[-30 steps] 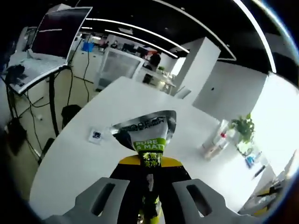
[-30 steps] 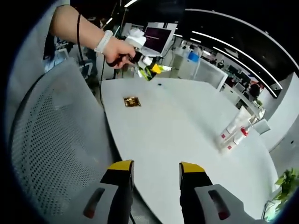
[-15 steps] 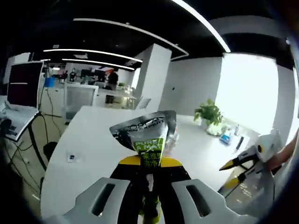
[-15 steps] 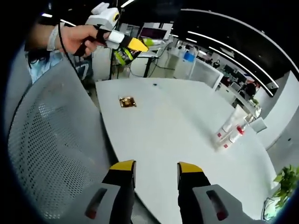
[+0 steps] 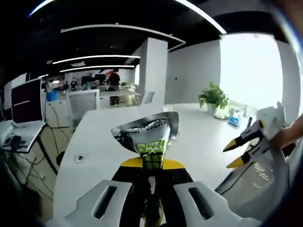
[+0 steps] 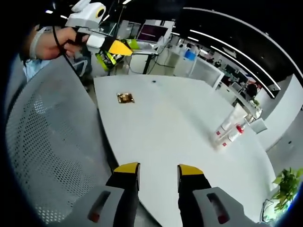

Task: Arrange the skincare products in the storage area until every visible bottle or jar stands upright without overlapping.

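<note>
Tube (image 5: 150, 142) in the left claw (image 5: 150, 187): a green-and-silver skincare tube, pinched between the yellow-tipped jaws with its crimped silver end pointing away from the camera, held in the air above the white worktop (image 5: 203, 137). In the right gripper view the same claw (image 6: 110, 47) appears at upper left, in a hand (image 6: 45, 41), off the worktop's near edge and well apart from the other products. The right claw (image 6: 156, 171) has its jaws parted with nothing between them; it hovers over the edge of the worktop beside a mesh chair (image 6: 42, 142).

A small group of white bottles (image 6: 229, 127) stands at the far side of the worktop, which looks like the storage area. A small gold packet (image 6: 125, 98) lies alone nearer the left claw.

My judgement of the step: carry the tube across to the bottles. To do it well, turn the wrist so the cap end faces down, lower it just beside the group but not touching, let it settle flat before loosening the jaws, and keep the free claw close to steady it, since a soft tube tips easily.
</note>
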A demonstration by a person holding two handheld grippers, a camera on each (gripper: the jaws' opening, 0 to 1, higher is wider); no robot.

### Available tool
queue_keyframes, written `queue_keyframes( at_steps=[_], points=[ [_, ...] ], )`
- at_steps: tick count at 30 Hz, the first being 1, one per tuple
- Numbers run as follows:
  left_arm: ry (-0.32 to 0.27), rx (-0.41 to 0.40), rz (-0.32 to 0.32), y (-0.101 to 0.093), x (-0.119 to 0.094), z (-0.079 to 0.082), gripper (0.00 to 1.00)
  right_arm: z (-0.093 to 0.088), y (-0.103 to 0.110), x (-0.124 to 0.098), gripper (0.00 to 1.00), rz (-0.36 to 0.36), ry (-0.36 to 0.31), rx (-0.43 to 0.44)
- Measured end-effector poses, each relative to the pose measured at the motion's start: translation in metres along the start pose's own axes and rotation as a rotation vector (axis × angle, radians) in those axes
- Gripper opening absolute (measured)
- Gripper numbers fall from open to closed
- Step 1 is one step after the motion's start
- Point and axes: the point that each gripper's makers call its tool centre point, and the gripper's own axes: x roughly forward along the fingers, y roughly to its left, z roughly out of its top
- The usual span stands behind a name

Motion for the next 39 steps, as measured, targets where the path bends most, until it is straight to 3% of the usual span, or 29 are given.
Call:
queue_keyframes(
  at_steps=[3,7,9,12,13,14,15,16,18,21,24,28,31,36,37,39],
  points=[
    [0.043,0.043,-0.013,-0.008,0.005,-0.003,0.07,0.002,-0.001,-0.001,0.24,-0.005,-0.009,0.007],
    [0.019,0.149,-0.034,-0.023,0.013,0.013,0.07,0.005,0.000,-0.001,0.29,-0.002,-0.022,0.001],
    [0.002,0.148,-0.036,-0.034,0.021,0.019,0.08,0.007,0.006,0.001,0.31,0.026,-0.021,0.000],
    [-0.041,0.188,-0.087,-0.057,0.033,0.023,0.08,0.009,0.018,0.003,0.31,0.067,-0.022,-0.061],
    [0.004,0.257,-0.125,-0.064,0.034,0.016,0.08,0.008,0.018,0.003,0.31,0.060,-0.020,-0.060],
    [0.036,0.251,-0.133,-0.066,0.032,0.012,0.08,0.008,0.017,0.003,0.31,0.059,-0.020,-0.054],
    [-0.033,0.236,-0.134,-0.067,0.028,0.018,0.08,0.009,0.015,0.003,0.31,0.058,-0.022,-0.040],
    [-0.050,0.197,-0.149,-0.065,0.024,0.018,0.08,0.010,0.015,0.003,0.32,0.060,-0.026,-0.022],
    [-0.008,0.177,-0.115,-0.054,0.023,0.011,0.08,0.011,0.017,0.003,0.33,0.071,-0.028,-0.012],
    [-0.028,0.139,-0.112,-0.050,0.025,0.016,0.08,0.019,0.020,0.001,0.35,0.082,-0.067,-0.005],
    [-0.038,0.153,-0.114,-0.052,0.025,0.018,0.08,0.021,0.022,0.000,0.35,0.110,-0.083,0.041],
    [-0.023,0.167,-0.136,-0.058,0.026,0.014,0.08,0.037,0.018,-0.007,0.36,0.142,-0.169,0.189],
    [-0.023,0.175,-0.164,-0.064,0.025,0.014,0.08,0.042,0.017,-0.011,0.38,0.146,-0.192,0.197],
    [-0.016,0.182,-0.174,-0.065,0.024,0.011,0.09,0.058,0.050,-0.017,0.54,0.286,-0.238,0.145],
    [-0.007,0.172,-0.173,-0.064,0.024,0.010,0.09,0.060,0.056,-0.019,0.56,0.327,-0.237,0.155],
    [0.012,0.143,-0.174,-0.062,0.026,0.006,0.09,0.073,0.061,-0.023,0.59,0.393,-0.279,0.257]
  ],
)
